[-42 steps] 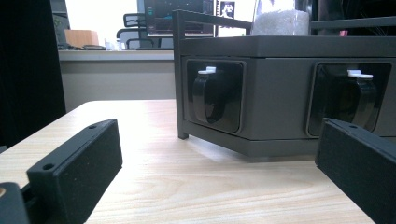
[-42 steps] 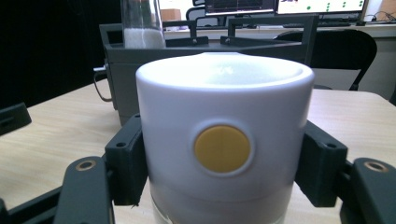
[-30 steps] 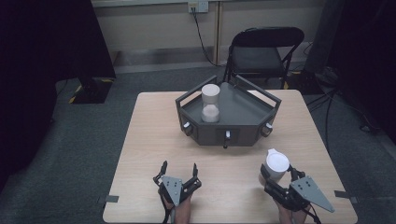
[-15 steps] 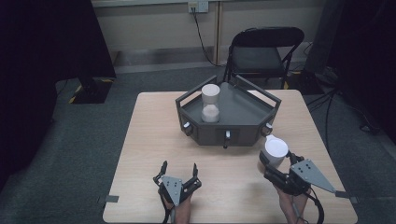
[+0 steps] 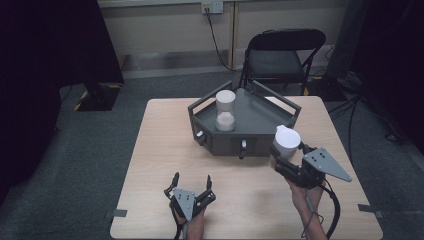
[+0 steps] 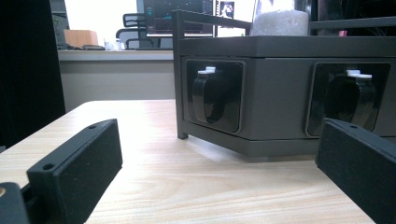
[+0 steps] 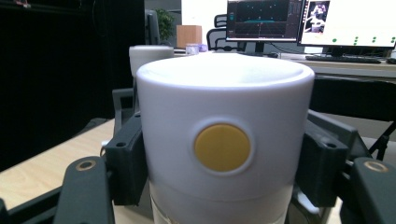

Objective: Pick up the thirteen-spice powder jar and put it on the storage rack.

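— Right gripper [image 5: 286, 159]: what's in it?
— A white cylinder [image 7: 224, 140] with a yellow dot, clamped upright just beside the grey tray [image 5: 260, 117].
— Left gripper [image 5: 191, 182]?
— Jaws apart, holding nothing, low on the wooden table [image 5: 150, 150].

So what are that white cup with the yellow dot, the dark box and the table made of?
The white cup looks like matte moulded plastic: smooth, even, with soft highlights. Its yellow dot seems an inset plastic disc. The dark box has a dull grey finish, either painted metal or plastic; I can't tell which. The table shows pale wood grain, possibly a laminate.
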Demonstrator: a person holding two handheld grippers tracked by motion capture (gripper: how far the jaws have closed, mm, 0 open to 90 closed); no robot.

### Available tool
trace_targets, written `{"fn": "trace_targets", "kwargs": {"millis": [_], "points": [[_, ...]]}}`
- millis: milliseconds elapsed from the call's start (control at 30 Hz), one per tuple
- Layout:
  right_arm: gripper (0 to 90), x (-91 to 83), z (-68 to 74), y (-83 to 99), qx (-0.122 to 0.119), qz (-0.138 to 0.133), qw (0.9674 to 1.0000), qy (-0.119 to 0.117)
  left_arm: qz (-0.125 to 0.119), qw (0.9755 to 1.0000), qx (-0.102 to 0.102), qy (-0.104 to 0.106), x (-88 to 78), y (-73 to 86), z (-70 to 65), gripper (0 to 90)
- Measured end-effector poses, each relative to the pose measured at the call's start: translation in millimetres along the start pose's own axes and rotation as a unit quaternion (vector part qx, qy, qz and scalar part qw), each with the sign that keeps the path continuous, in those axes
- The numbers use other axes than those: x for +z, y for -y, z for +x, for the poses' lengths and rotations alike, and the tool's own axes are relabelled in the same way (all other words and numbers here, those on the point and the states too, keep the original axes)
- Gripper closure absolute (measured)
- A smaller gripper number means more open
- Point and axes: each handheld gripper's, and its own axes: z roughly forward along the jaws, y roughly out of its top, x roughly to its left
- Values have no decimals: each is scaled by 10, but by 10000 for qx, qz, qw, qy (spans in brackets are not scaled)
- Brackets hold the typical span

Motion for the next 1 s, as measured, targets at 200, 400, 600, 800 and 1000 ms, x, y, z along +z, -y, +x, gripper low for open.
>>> {"fn": "trace_targets", "kwargs": {"millis": [200,400,600,800,1000], "points": [[300,194,53,-123,-127,-53,9999,101,1,10000,0,1,0,0,0,0],[300,392,81,-187,-80,-80,9997,228,2,10000,0,1,0,0,0,0],[300,596,129,-225,-162,-14,9992,361,1,10000,0,8,0,0,2,0],[300,785,173,-298,-347,20,9984,452,-1,10000,-1,8,0,0,2,0],[300,973,193,-370,-415,64,9976,556,1,10000,-1,6,0,-1,2,0]]}}
